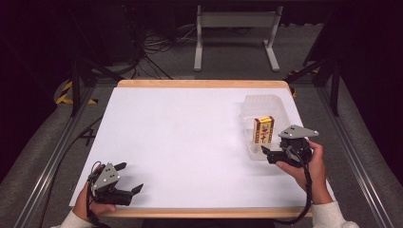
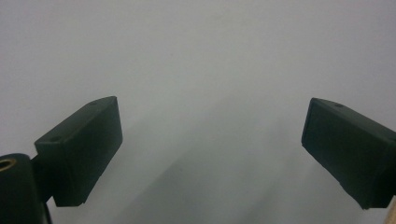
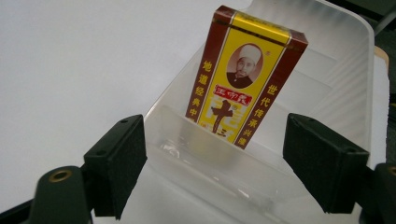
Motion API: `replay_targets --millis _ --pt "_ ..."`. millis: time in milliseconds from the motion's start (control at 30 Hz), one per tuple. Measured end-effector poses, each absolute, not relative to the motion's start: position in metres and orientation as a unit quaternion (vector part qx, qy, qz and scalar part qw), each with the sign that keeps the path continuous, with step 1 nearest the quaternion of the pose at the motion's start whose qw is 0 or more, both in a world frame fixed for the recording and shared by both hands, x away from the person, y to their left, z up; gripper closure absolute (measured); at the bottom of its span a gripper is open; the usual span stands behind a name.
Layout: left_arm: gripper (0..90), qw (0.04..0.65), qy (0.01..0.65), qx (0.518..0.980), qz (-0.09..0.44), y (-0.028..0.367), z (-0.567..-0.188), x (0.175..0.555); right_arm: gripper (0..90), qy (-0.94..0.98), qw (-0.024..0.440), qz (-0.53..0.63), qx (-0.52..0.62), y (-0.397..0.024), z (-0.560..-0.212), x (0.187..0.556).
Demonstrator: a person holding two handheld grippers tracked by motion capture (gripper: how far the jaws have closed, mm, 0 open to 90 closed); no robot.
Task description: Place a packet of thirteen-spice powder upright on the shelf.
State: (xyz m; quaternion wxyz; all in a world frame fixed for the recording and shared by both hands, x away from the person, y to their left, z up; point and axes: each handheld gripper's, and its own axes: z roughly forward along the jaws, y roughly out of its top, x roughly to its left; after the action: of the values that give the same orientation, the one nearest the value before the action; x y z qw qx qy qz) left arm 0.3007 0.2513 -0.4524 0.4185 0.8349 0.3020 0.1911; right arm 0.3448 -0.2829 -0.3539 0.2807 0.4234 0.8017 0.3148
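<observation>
Yellow and dark red box [image 1: 264, 129] stands inside a clear plastic tray [image 1: 280, 105] near the far right part of the white table [image 1: 190, 142], leaning against the tray's side. From the high view it reads as a small upright carton, its long axis running up and down and its printed face turned toward the person. The right gripper view brings out what the high view cannot: the box [image 3: 243, 79] tilts, its top leaning to the right of that picture, and its face carries a round portrait and columns of Chinese characters, with the lower end hidden behind the tray's [image 3: 355, 60] near wall. The right gripper [image 1: 267, 153], held in the person's right hand [image 1: 309, 166], sits just at the tray's near end, jaws parted with the box beyond them and nothing pressed between the pads. The left gripper [image 1: 129, 177], held near the table's front left corner and well apart from the tray, has its jaws spread wide over bare white surface
</observation>
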Motion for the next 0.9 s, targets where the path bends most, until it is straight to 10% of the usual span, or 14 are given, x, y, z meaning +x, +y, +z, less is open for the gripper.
replay_targets --millis 900 --pt "5.9 0.419 0.303 0.835 0.19 0.251 -0.452 0.301 21.5 0.826 0.282 0.303 0.383 -0.301 -0.369 0.301"
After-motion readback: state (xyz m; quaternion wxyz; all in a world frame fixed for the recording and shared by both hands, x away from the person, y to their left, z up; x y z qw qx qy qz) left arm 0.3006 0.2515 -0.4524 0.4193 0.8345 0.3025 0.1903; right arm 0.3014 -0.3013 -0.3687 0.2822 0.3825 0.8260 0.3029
